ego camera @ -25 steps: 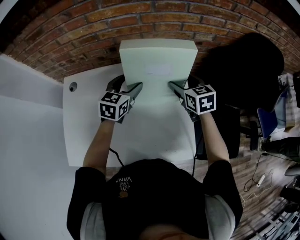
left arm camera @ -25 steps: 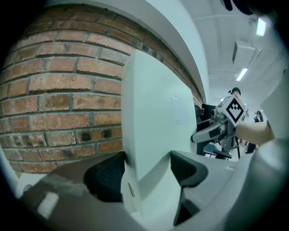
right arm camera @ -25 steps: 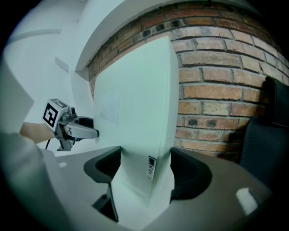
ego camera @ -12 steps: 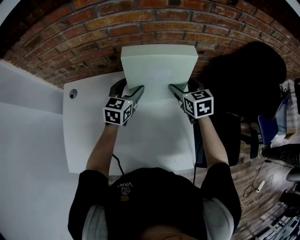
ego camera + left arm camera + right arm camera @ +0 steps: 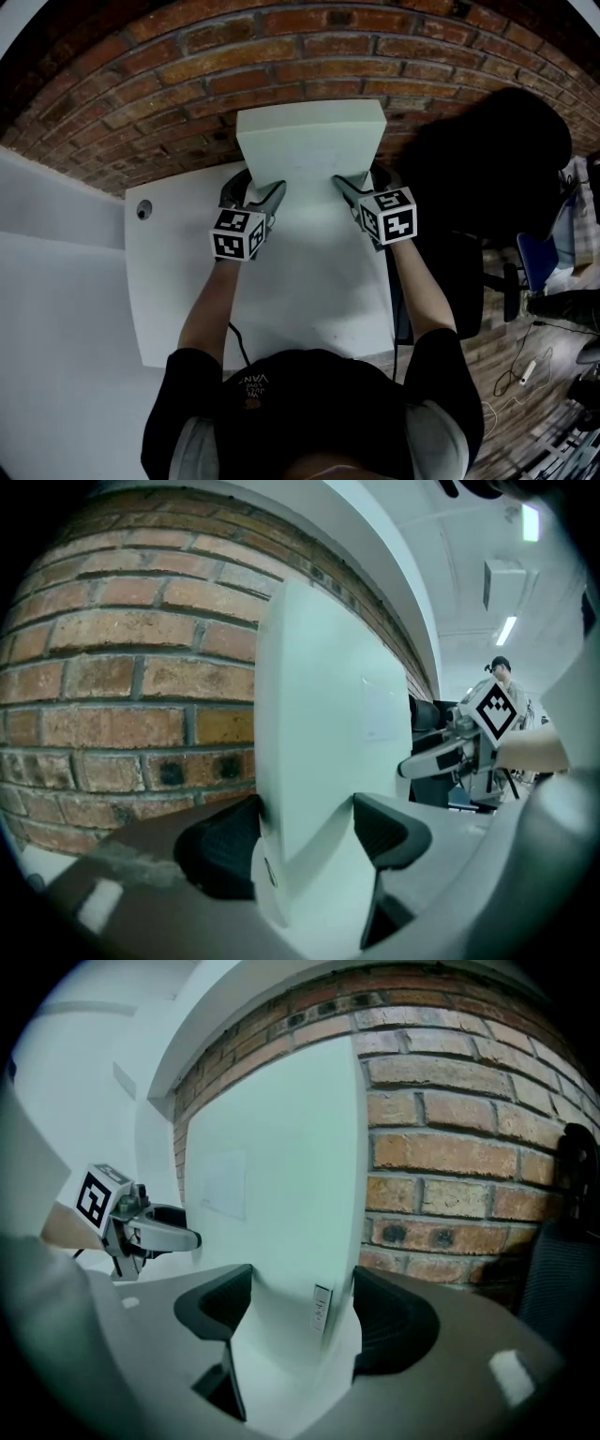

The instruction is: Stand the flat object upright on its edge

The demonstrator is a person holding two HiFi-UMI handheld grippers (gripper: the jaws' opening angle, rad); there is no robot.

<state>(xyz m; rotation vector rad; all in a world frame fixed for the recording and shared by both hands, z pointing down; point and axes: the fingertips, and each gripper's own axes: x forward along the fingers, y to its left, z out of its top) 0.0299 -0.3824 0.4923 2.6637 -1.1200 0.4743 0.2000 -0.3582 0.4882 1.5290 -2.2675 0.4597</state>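
Observation:
The flat object is a thick white slab (image 5: 309, 150) at the back of the white table (image 5: 187, 281). It stands nearly upright on its lower edge, close to the brick wall (image 5: 281, 56). My left gripper (image 5: 258, 187) is shut on the slab's left edge near the bottom, and my right gripper (image 5: 361, 183) is shut on its right edge. In the left gripper view the slab (image 5: 319, 714) fills the gap of the left gripper (image 5: 305, 832). The right gripper view shows the slab (image 5: 281, 1176) between the pads of the right gripper (image 5: 300, 1312).
The brick wall runs right behind the slab. A round hole (image 5: 143, 211) sits in the table's far left corner. A black chair (image 5: 487, 159) stands off the table's right side. A cable (image 5: 234, 333) hangs at the near edge.
The slab has tipped up from a lean to nearly upright, its top edge nearer the wall. Both grippers moved a little toward the wall with it.

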